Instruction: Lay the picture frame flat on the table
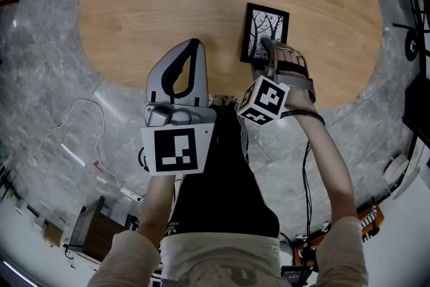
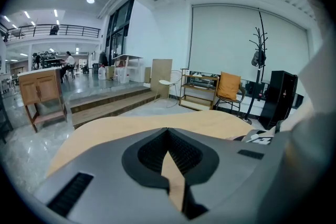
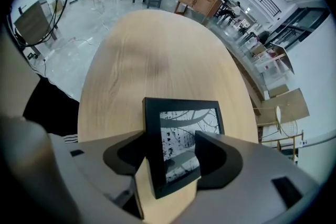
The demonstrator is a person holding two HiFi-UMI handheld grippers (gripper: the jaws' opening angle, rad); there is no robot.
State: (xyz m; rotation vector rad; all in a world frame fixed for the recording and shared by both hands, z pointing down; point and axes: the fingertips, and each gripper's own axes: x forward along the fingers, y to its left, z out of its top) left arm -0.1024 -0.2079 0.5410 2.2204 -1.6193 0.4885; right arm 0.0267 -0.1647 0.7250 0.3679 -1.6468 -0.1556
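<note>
A black picture frame (image 1: 267, 29) with a bare-tree print lies on the right part of the oval wooden table (image 1: 168, 3), apparently flat. My right gripper (image 1: 267, 50) stands open at the frame's near end. In the right gripper view the frame (image 3: 181, 123) sits between the two jaws: the left jaw is beside its left edge, the right jaw over the glass, and neither pad visibly presses it. My left gripper (image 1: 193, 45) hovers at the table's near edge, left of the frame, shut and empty, with its fingertips meeting (image 2: 168, 134).
Grey stone floor surrounds the table (image 3: 157, 44). White cables (image 1: 74, 117) and a wooden box (image 1: 94, 228) lie on the floor at the lower left. Beyond the table's far side stand an orange chair (image 2: 229, 86) and a coat stand (image 2: 259, 60).
</note>
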